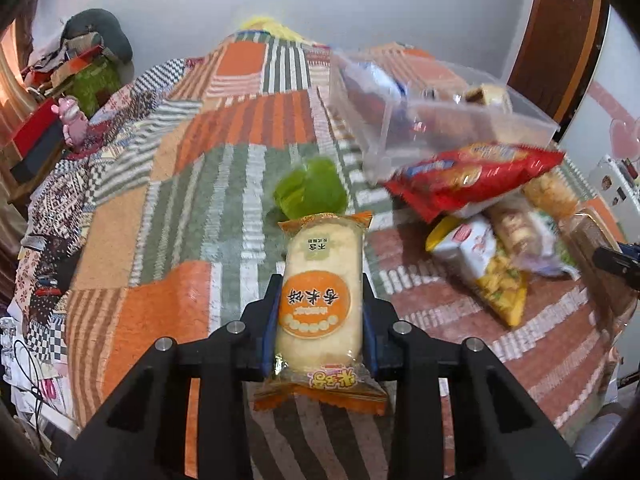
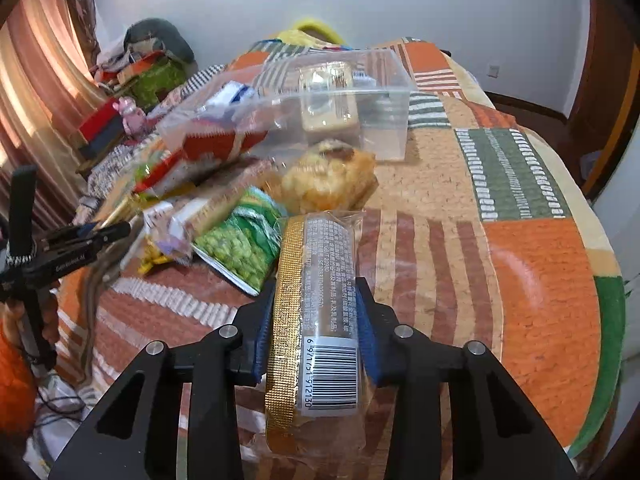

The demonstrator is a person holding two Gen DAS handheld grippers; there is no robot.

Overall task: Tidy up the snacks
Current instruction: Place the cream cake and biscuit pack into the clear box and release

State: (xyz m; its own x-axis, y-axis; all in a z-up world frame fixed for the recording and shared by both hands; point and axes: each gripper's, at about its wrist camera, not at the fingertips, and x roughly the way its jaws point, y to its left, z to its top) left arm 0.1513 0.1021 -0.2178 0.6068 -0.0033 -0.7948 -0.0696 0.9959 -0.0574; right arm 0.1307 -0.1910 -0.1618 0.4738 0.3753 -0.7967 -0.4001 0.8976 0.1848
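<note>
My left gripper (image 1: 320,300) is shut on an orange rice-cracker packet (image 1: 320,292) and holds it above the patchwork bedspread (image 1: 168,208). My right gripper (image 2: 316,308) is shut on a gold-edged clear-wrapped snack bar with a barcode (image 2: 316,320). A clear plastic bin (image 1: 436,120) with a few snacks inside stands at the far right in the left wrist view; it also shows in the right wrist view (image 2: 384,92). A pile of loose snack packets (image 1: 492,236) lies in front of it, including a red packet (image 1: 472,178) and a green pea bag (image 2: 240,248).
A green wrapper (image 1: 310,192) lies just beyond the cracker packet. Clutter, boxes and a pink toy (image 1: 72,120) sit at the bed's left edge. The left gripper's body (image 2: 60,248) shows at the left of the right wrist view. A door (image 1: 560,28) stands at the right.
</note>
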